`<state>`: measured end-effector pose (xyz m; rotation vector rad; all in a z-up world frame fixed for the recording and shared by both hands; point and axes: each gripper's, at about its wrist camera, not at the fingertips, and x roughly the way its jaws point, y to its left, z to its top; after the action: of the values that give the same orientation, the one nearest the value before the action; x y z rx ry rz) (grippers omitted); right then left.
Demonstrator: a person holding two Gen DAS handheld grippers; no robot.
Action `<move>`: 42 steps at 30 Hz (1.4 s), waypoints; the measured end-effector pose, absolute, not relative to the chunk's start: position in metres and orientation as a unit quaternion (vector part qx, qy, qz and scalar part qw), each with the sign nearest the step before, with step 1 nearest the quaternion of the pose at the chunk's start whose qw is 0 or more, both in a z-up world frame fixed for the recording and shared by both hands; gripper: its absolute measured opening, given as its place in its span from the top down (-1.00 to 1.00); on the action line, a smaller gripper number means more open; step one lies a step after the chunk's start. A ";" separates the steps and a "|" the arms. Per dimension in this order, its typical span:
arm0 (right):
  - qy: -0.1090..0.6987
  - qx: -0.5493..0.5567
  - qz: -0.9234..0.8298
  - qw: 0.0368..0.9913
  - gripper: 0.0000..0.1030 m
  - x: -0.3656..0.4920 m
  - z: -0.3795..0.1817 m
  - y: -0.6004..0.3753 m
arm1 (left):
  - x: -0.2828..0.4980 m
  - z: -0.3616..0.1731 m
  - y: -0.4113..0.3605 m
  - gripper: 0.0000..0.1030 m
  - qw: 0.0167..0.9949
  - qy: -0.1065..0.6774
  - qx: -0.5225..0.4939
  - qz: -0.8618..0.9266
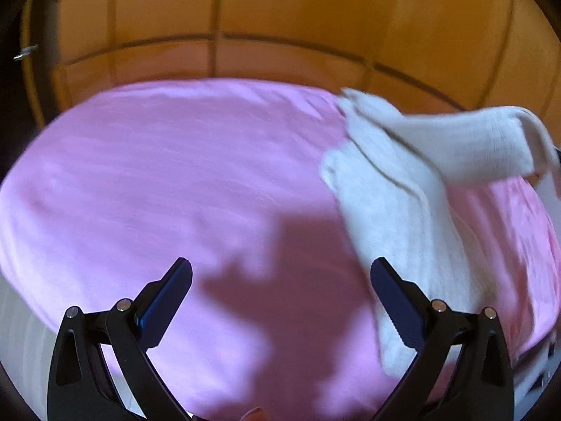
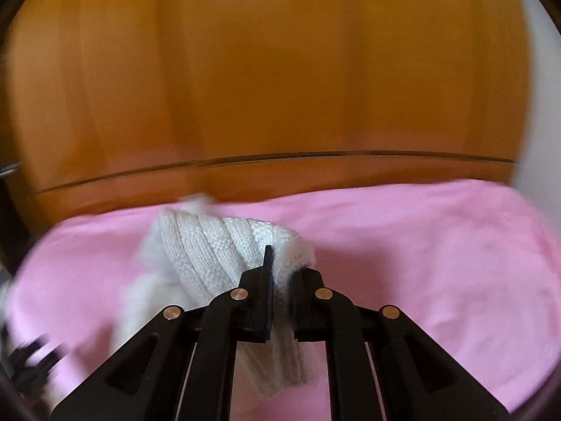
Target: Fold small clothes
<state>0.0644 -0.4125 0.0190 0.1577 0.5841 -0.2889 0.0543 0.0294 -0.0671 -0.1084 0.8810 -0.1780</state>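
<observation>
A white knitted garment (image 1: 396, 189) lies on the pink cloth (image 1: 175, 182) at the right of the left wrist view, with one end lifted off the cloth toward the right edge. My left gripper (image 1: 280, 273) is open and empty above the pink cloth, its right finger (image 1: 399, 301) beside the garment's near end. In the right wrist view my right gripper (image 2: 282, 263) is shut on the white knitted garment (image 2: 210, 249), holding a ribbed end up off the pink cloth (image 2: 420, 245) while the rest hangs and trails to the left.
An orange wooden panel wall (image 1: 280, 17) stands right behind the pink cloth, also in the right wrist view (image 2: 280, 70). A blurred dark object (image 2: 28, 361) shows at the lower left of the right wrist view.
</observation>
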 end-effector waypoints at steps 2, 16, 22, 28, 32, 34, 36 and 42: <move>0.292 0.073 -0.245 0.922 0.87 0.082 0.009 -0.469 | 0.052 -0.071 0.018 -0.96 0.890 0.435 -0.059 -0.123; 0.374 0.172 -0.128 0.902 -0.39 0.094 -0.076 -0.489 | 0.058 -0.128 -0.040 0.56 0.812 0.518 -0.068 -0.262; 0.458 0.233 0.132 0.847 -0.03 0.100 -0.132 -0.340 | 0.063 -0.114 -0.034 0.83 0.820 0.496 -0.066 -0.278; 0.518 0.200 0.198 0.808 0.86 0.123 -0.157 -0.238 | 0.086 -0.061 0.042 0.85 0.859 0.430 -0.148 -0.236; 0.455 0.169 0.172 0.857 0.89 0.114 -0.105 -0.256 | 0.119 -0.009 0.106 0.85 0.896 0.373 -0.166 -0.177; 0.414 0.158 0.135 0.886 0.90 0.108 -0.071 -0.289 | 0.147 0.017 0.133 0.85 0.916 0.350 -0.146 -0.132; 0.380 0.147 0.079 0.910 0.90 0.104 -0.046 -0.332 | 0.174 0.032 0.151 0.86 0.927 0.341 -0.130 -0.089; 0.365 0.119 -0.097 0.918 0.90 0.117 -0.031 -0.447 | 0.228 0.044 0.183 0.10 0.936 0.326 -0.129 0.025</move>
<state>0.1169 -0.4475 -0.0311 0.2457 0.7504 -0.2002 0.2285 0.1832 0.0435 -0.2631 0.6668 0.0518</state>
